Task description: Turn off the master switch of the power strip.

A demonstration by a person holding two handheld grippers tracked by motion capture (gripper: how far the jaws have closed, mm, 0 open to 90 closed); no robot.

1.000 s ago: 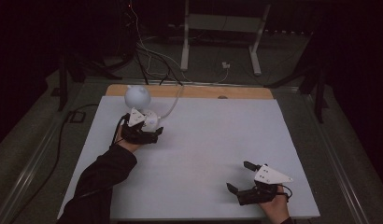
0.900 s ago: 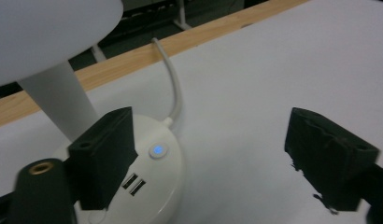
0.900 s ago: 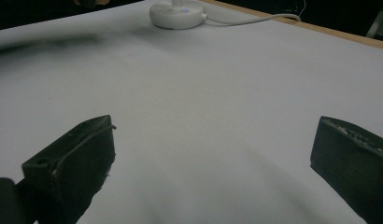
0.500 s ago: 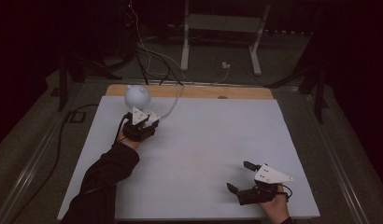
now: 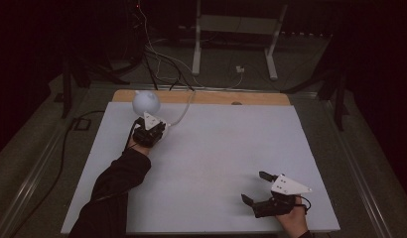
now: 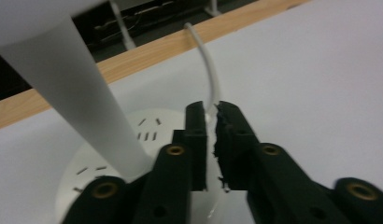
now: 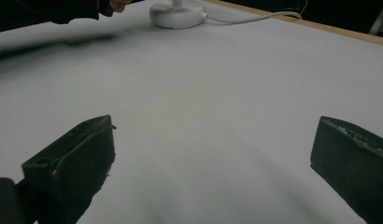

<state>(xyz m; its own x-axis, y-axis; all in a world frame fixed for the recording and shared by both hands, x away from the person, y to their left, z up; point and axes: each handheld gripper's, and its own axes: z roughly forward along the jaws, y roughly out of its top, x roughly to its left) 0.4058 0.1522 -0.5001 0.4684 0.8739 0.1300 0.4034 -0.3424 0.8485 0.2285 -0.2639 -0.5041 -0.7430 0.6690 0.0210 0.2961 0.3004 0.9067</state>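
A white desk lamp with a round head (image 5: 146, 102) stands at the far left of the white table (image 5: 216, 153). Its slanted stem (image 6: 82, 93) rises from a round base (image 6: 110, 154), and a white cable (image 6: 209, 79) leaves the base toward the wooden edge. My left gripper (image 6: 210, 112) hangs over the base with its jaws shut, tips at the spot where the cable comes out. In the high view the left gripper (image 5: 161, 128) covers the base. My right gripper (image 5: 252, 186) rests near the front right edge, open with nothing between its fingers (image 7: 73, 158).
A wooden strip (image 5: 216, 97) runs along the table's far edge. Beyond it stand a metal stand (image 5: 234, 44) and loose cables (image 5: 157, 64) on the floor. In the right gripper view the lamp base (image 7: 177, 11) sits far off, beside a dark sleeve (image 7: 49, 9).
My left gripper has shifted slightly right and farther, over the lamp base, which now lies hidden under it in the high view. The right gripper has stayed put.
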